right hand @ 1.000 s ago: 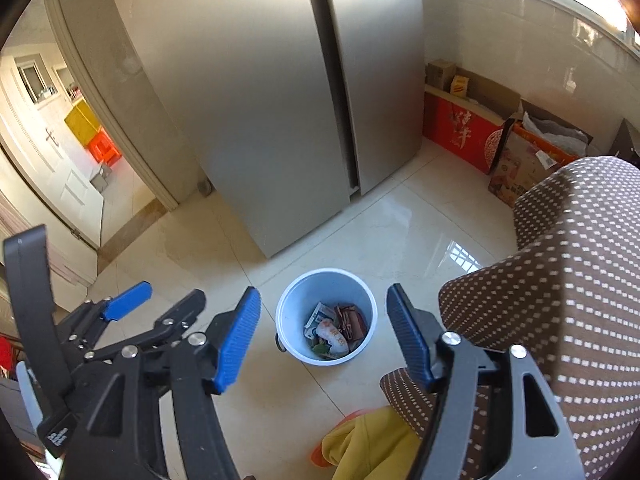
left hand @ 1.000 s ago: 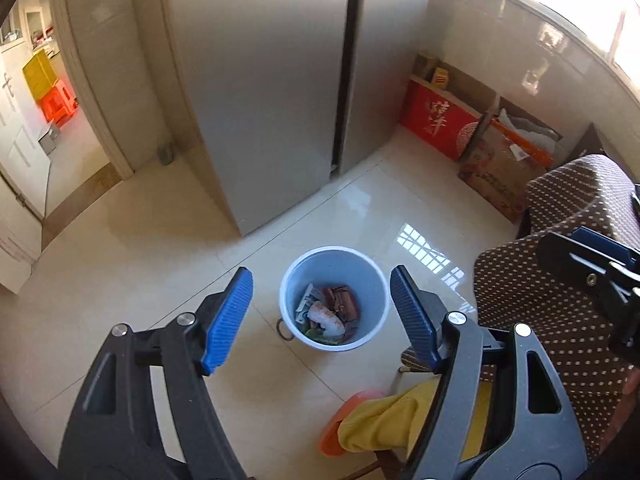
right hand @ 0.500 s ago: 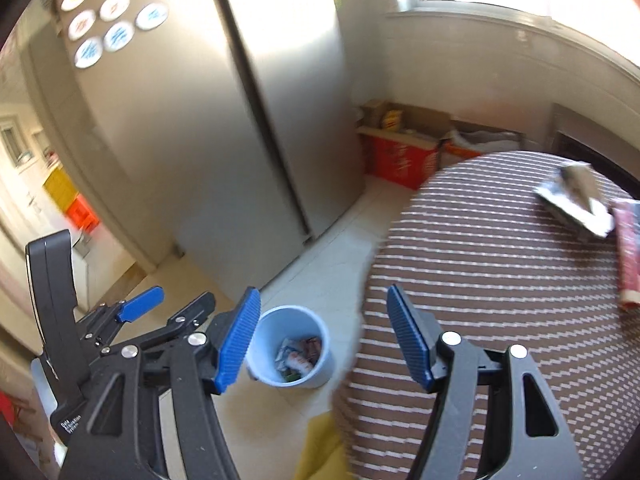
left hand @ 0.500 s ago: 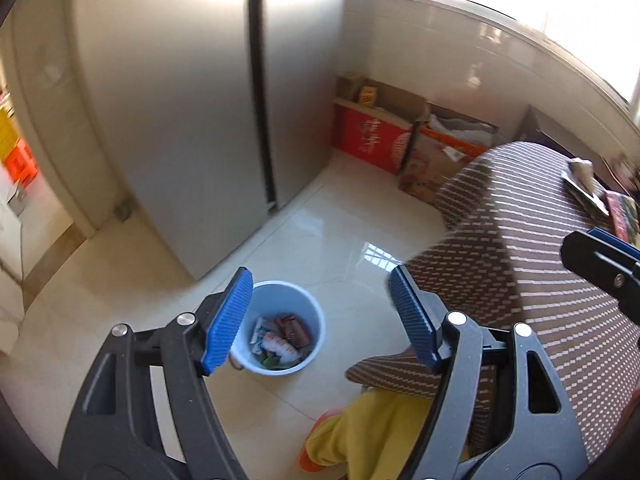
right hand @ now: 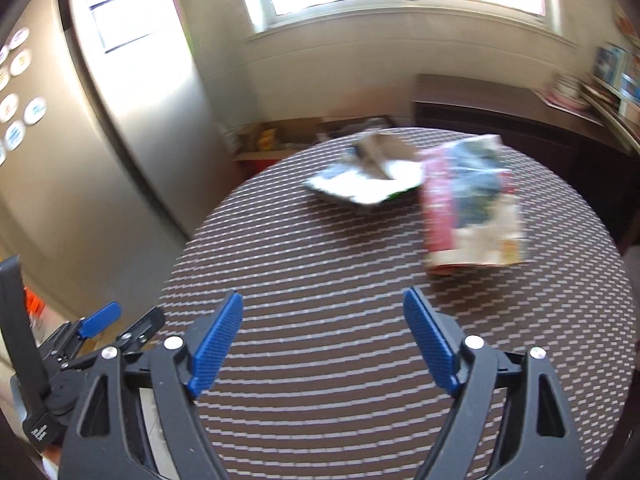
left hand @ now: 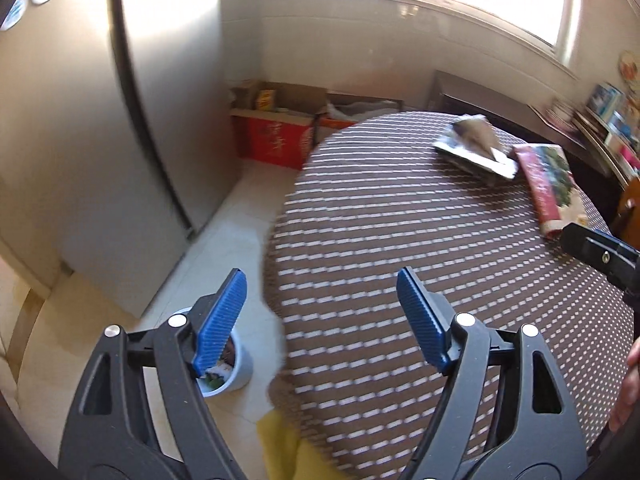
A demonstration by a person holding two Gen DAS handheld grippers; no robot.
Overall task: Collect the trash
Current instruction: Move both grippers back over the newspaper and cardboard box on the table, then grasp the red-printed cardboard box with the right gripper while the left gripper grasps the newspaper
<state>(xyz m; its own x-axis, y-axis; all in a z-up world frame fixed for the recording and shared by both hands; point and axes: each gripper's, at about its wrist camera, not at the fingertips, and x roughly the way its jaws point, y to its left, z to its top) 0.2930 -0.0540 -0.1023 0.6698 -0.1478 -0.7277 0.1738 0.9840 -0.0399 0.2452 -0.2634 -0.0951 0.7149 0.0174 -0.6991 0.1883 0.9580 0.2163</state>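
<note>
Both my grippers, left (left hand: pixel 322 312) and right (right hand: pixel 323 336), have just opened their fingers, empty. The red packet (right hand: pixel 472 208) lies lengthwise ahead-right near the desk (right hand: pixel 320 280) far edge, nearer my right.

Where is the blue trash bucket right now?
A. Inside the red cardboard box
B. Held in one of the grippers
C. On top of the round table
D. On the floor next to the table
D: in the left wrist view the blue bucket stands on the pale floor tiles beside the edge of the round table, partly hidden behind a finger of the left gripper, whose jaws are empty.
</note>
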